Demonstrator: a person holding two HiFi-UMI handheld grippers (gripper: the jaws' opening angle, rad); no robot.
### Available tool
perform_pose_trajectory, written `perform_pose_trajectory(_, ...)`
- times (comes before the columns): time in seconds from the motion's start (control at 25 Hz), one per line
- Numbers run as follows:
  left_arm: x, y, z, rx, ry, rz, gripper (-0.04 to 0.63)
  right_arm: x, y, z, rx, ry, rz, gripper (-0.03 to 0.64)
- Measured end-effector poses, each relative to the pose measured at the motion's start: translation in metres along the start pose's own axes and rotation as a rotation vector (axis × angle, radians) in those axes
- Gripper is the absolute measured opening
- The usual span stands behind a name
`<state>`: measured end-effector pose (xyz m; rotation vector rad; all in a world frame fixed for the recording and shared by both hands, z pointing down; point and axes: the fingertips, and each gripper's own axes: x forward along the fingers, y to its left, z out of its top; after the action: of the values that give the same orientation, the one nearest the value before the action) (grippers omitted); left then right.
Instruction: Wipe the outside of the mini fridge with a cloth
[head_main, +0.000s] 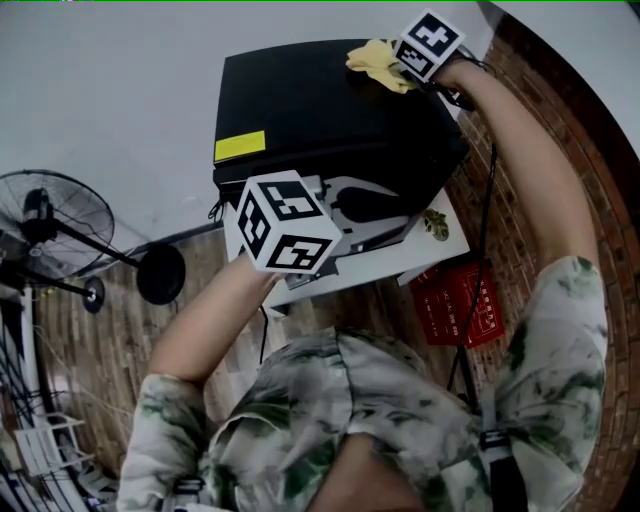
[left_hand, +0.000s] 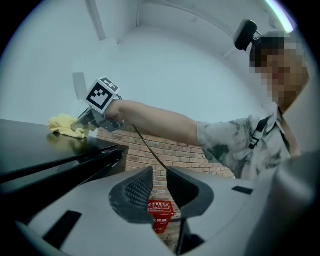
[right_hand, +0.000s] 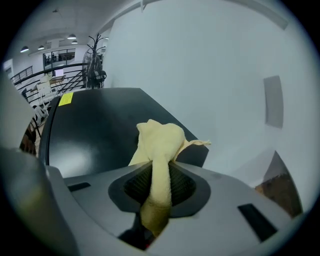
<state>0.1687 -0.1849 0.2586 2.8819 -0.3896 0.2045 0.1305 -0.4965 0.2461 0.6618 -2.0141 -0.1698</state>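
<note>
Left gripper (left_hand: 159, 186) is hovering beside the mini fridge (head_main: 320, 110), jaws slightly parted and empty, while right gripper (right_hand: 160, 186) is pinching the yellow cloth (right_hand: 159, 140) at its top's far corner; friction there could pull it free.

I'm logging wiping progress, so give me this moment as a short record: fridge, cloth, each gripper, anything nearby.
mini fridge: black, on a white table, yellow sticker on top
cloth: yellow, bunched at the fridge top's far corner
right gripper: shut on the cloth
left gripper: jaws slightly apart, empty, near the fridge's front edge
nearby: fan, red box on brick floor
</note>
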Motion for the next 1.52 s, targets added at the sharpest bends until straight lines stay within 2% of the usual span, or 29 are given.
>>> perform_pose_trajectory(0.2,0.009,0.007,0.002,-0.002,-0.003,0.009,0.089,0.001,-0.031,-0.029,0.003,0.029,-0.029,0.091)
perform_pose_trajectory(0.32,0.011,0.012,0.004,-0.004,-0.004,0.019,0.089,-0.002,-0.037,-0.024,-0.014,0.013,-0.032,0.092)
perform_pose_trajectory(0.6,0.009,0.02,0.007,-0.001,-0.011,0.046,0.089,-0.004,-0.012,0.044,-0.104,-0.085,0.012,0.091)
perform_pose_trajectory(1.04,-0.021,0.027,0.006,-0.001,-0.025,0.127,0.089,0.029,0.079,0.157,-0.267,-0.174,0.125,0.092)
perform_pose_trajectory(1.32,-0.036,0.031,0.005,-0.011,-0.025,0.16,0.089,0.045,0.119,0.194,-0.319,-0.192,0.172,0.091)
perform_pose_trajectory(1.52,-0.037,0.032,0.003,-0.018,-0.024,0.161,0.089,0.058,0.113,0.187,-0.327,-0.16,0.158,0.092)
